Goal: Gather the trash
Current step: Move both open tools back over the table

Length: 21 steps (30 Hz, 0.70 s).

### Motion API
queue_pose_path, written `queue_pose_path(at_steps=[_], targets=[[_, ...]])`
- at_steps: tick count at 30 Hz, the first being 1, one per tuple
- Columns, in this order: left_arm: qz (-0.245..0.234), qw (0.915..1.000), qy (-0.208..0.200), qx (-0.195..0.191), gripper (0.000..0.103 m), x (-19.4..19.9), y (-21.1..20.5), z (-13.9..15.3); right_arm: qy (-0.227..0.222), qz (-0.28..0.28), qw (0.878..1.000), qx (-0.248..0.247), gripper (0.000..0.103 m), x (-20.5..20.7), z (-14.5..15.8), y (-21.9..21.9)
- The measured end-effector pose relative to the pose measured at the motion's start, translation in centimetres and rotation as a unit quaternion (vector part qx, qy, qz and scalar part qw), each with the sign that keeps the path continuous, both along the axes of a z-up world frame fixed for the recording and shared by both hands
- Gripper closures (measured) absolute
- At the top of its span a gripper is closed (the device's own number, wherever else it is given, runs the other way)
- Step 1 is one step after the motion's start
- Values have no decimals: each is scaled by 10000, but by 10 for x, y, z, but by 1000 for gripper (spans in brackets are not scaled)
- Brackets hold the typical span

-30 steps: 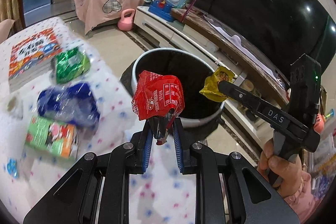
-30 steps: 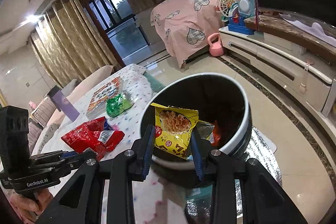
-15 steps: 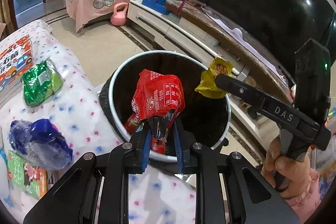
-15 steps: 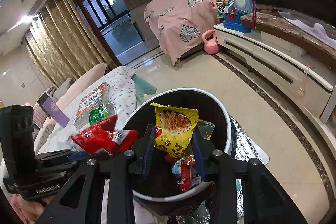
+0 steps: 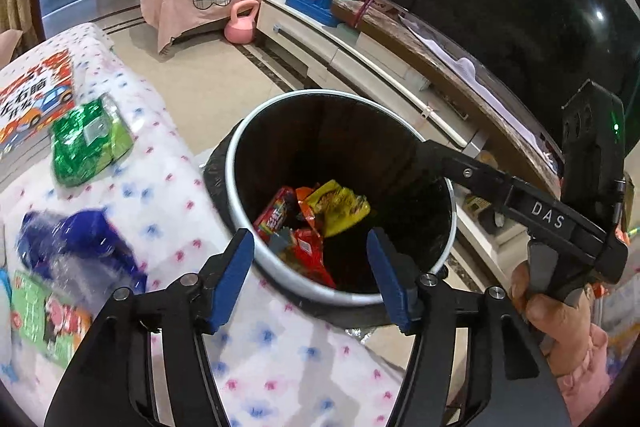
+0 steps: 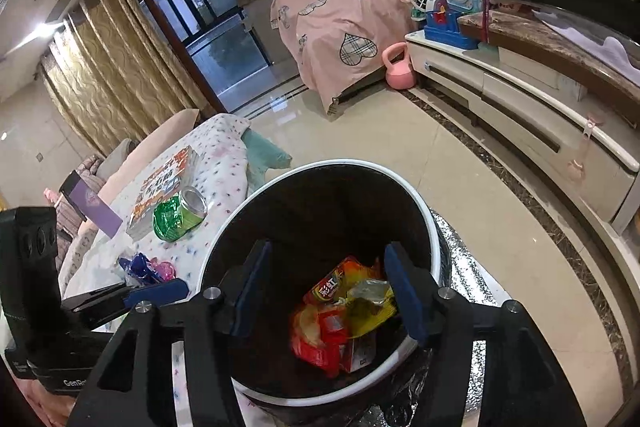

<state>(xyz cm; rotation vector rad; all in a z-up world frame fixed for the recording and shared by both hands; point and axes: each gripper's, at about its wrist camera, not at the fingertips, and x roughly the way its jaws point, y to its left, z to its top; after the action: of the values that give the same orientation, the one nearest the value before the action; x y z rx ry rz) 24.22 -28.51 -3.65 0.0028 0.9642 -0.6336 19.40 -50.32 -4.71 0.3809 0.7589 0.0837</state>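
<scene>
Jaws on both my grippers stand wide with nothing between them: half a second ago the left gripper (image 5: 310,267) pinched the red packet (image 5: 308,255) and the right gripper (image 6: 326,287) the yellow noodle packet (image 5: 340,205), and both now lie at the bottom of the trash bin (image 5: 452,227). That drop counts as done, so I judge the next job is going back to the table (image 5: 168,187) for what remains.

From the left wrist, the bin fills the centre and the table runs from 7 to 10 o'clock. Counting on the cloth: one green packet (image 5: 90,143) at 10, one blue wrapper (image 5: 76,247) at 8, one green-and-pink packet (image 5: 44,323) at 8 near the frame edge, and one picture book (image 5: 34,103) at 10. In the bin I can make out roughly four or five wrappers, overlapping too much for a firm count
</scene>
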Motion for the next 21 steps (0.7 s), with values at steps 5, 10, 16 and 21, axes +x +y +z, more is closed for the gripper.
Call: queue_pose_path(at_steps=[5,10,16,21], targets=[[176,9998,-9,-113,37,-17,25,2,-170,-27,9997,163,34,-17,5,5],[534,9983,24,-244,35,-36,61,-2,-320,79,9988,355,19,-37,7,22],[893,9955,130,-296,35,-54,106,-8,-390,217,9979,468,14,-59,3,52],[1245,9911,212,-417,35,-69,146,-13,-365,404,9974,473,14,-69,-7,81]])
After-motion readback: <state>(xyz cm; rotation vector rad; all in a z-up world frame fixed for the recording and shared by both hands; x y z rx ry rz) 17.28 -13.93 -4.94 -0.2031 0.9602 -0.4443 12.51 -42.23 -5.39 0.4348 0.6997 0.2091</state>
